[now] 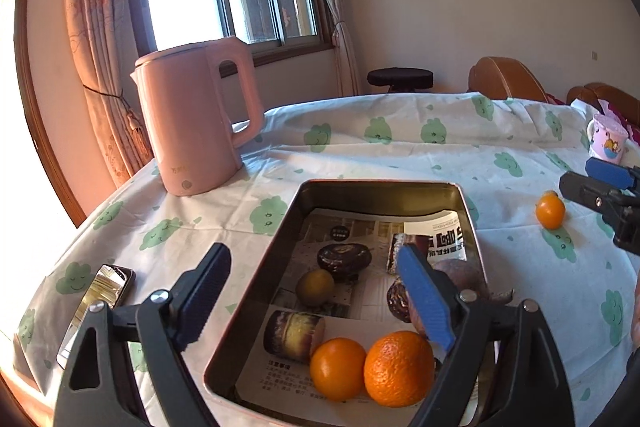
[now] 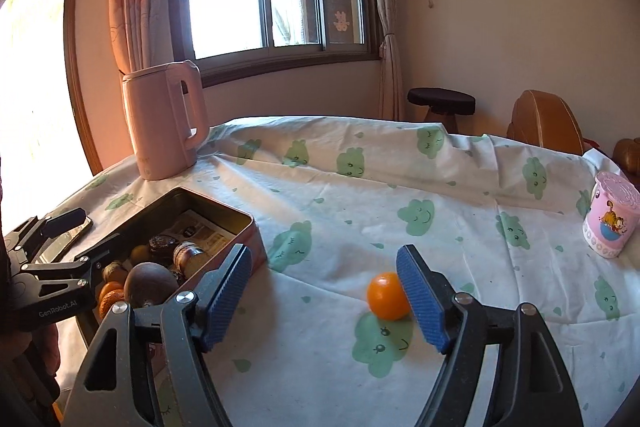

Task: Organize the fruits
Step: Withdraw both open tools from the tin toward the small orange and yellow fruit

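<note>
A metal tin [image 1: 292,223] lined with printed paper holds two oranges [image 1: 398,369], a small yellow-green fruit [image 1: 315,287], a dark brown fruit [image 1: 460,277] and wrapped cakes. My left gripper [image 1: 316,299] is open above the tin's near end, empty. A small orange [image 2: 387,295] lies on the tablecloth to the right of the tin [image 2: 224,211]; it also shows in the left wrist view [image 1: 551,211]. My right gripper [image 2: 326,297] is open, empty, and its right finger [image 2: 420,297] is just beside the small orange.
A pink kettle [image 1: 196,119] stands at the table's far left. A phone [image 1: 96,311] lies left of the tin. A pink cup [image 2: 610,219] stands at the right edge. A stool [image 2: 440,103] and chair [image 2: 544,123] are beyond the table.
</note>
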Demonstrator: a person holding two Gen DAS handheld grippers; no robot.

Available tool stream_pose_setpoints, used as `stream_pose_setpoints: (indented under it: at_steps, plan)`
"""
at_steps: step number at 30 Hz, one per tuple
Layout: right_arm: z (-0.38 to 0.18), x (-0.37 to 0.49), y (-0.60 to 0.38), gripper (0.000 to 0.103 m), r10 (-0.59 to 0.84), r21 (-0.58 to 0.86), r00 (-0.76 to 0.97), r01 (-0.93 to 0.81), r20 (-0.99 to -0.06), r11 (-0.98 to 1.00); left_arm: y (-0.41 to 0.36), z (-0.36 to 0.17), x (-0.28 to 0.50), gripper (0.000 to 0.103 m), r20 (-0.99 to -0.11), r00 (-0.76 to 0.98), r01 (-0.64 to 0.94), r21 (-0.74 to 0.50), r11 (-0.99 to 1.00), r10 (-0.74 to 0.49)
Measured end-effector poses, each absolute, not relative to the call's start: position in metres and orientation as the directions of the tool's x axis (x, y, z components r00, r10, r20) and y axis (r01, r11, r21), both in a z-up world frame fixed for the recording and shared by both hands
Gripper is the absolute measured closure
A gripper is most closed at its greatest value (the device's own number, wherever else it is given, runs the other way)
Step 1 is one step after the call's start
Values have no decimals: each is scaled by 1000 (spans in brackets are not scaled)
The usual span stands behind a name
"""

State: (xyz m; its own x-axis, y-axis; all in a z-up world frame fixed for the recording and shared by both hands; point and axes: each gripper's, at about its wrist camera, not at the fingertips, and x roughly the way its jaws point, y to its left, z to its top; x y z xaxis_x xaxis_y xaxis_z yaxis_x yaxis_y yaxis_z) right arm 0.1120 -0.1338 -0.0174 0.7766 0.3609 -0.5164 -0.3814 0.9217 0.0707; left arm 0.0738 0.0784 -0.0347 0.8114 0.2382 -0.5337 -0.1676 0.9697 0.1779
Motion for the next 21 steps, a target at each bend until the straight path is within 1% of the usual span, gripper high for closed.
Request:
stream_pose_setpoints:
  at_steps: [1, 3, 8, 12, 16, 18, 20, 21]
  plan:
    - [-18, 113, -137, 24, 358, 72, 778, -377, -516, 923, 72, -38, 79, 15, -545, 793, -168, 231, 958, 270]
    - [-20, 113, -143, 22, 351, 70, 782, -370, -515, 926, 67, -39, 81, 15, -524, 792, -187, 280, 942, 313]
    - [-19, 119, -158, 21, 315, 52, 796, -339, -517, 939, 66, -35, 87, 13, -541, 775, -196, 285, 938, 327]
    - [-22, 136, -186, 22, 255, 62, 795, -265, -550, 962, 63, -17, 82, 13, -512, 815, -204, 184, 962, 271]
    - [-32, 158, -202, 22, 233, 87, 755, -228, -613, 970, 41, 2, 81, 4, -475, 862, -145, 109, 983, 179]
    - [-38, 168, -204, 22, 239, 105, 736, -225, -633, 969, 28, 8, 84, 4, -467, 873, -110, 84, 990, 137]
    - [-41, 176, -205, 23, 245, 123, 725, -218, -644, 968, 13, 11, 90, 4, -457, 881, -87, 87, 992, 117]
    - [-43, 179, -203, 29, 247, 126, 717, -219, -652, 968, 6, 11, 93, 4, -456, 882, -82, 92, 992, 115]
